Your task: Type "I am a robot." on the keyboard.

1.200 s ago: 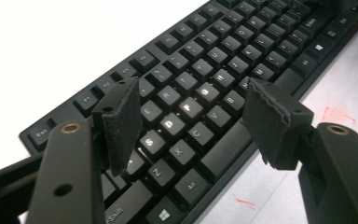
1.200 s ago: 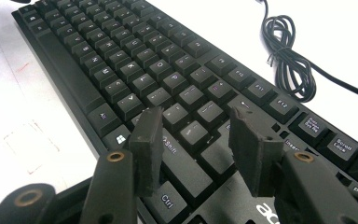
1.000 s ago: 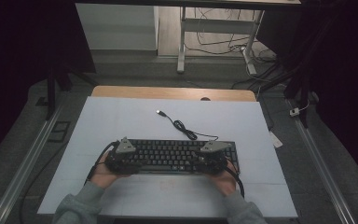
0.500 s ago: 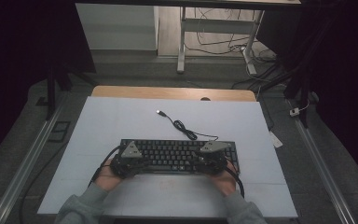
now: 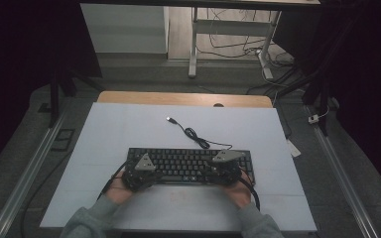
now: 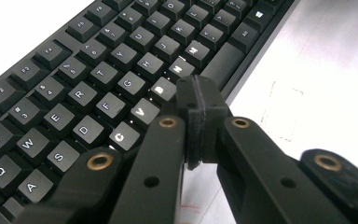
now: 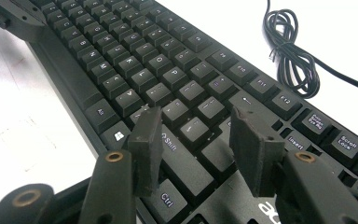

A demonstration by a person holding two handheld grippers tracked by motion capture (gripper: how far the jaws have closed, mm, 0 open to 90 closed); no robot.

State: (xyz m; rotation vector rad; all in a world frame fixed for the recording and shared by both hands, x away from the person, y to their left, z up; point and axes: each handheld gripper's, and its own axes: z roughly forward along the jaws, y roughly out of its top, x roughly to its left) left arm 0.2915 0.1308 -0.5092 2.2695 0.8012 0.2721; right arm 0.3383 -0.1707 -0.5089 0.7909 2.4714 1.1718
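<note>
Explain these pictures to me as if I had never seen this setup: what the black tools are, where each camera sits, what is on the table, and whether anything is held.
There is no robot arm here. A person at a table holds a two-jaw hand tool in each hand. The high view looks down from above the person's side: the left gripper and the right gripper sit over the two ends of a black keyboard. Its cable lies coiled behind it, unplugged.

The other two pictures come from cameras riding on the tools. In the left gripper view the left gripper has just closed its jaws; the pads meet above the bottom row of letter keys, with nothing between them. In the right gripper view the right gripper hangs open over the Shift key. Nothing is held.
</note>
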